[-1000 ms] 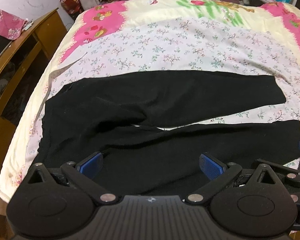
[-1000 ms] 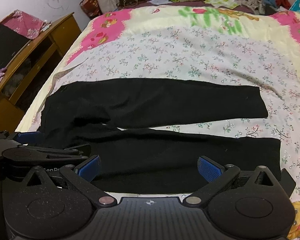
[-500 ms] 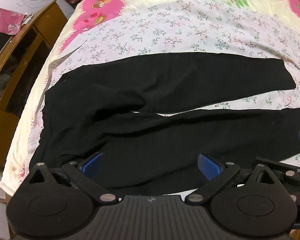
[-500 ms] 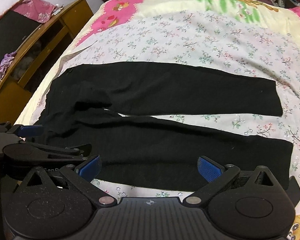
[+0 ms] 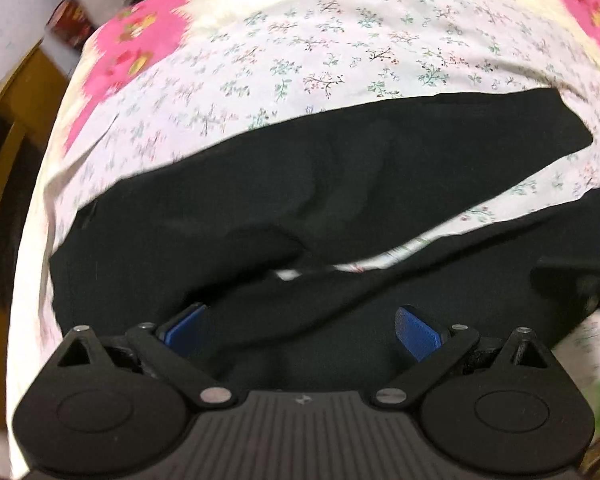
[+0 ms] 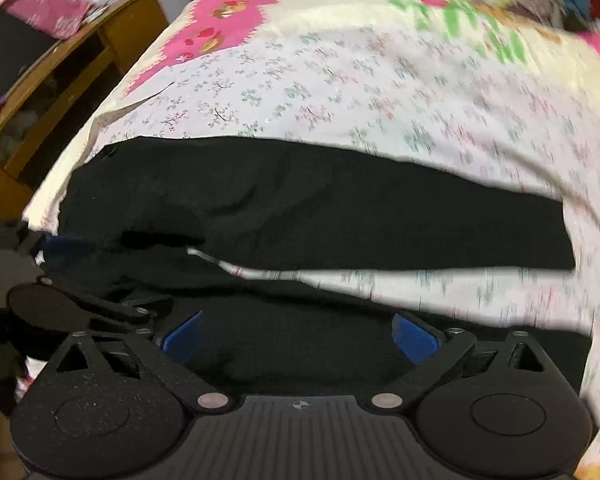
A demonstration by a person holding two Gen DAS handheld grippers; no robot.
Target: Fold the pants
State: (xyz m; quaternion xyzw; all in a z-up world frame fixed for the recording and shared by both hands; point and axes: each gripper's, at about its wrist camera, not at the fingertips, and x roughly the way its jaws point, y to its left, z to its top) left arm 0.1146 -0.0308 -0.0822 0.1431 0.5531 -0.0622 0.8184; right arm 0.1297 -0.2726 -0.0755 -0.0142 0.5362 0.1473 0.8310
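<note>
Black pants [image 5: 340, 184] lie flat on the floral bedsheet [image 5: 340, 48], waist at the left, two legs running right with a wedge of sheet between them. They also show in the right wrist view [image 6: 340, 216]. My left gripper [image 5: 300, 330] is open, blue pads wide apart, low over the near leg close to the waist. My right gripper [image 6: 298, 334] is open, low over the near leg [image 6: 300, 344] further right. The left gripper shows from the side in the right wrist view [image 6: 72, 304]. Both views are blurred.
A wooden cabinet [image 6: 60, 80] stands left of the bed, with a pink cloth [image 6: 48, 16] on top. Clutter and clothes [image 6: 580, 4] lie beyond the bed's far end. The bed's left edge [image 5: 40, 200] drops off close to the waist.
Both grippers have moved down and forward toward the near pant leg, which now fills more of each view. Both stay open. The pants have not moved.
</note>
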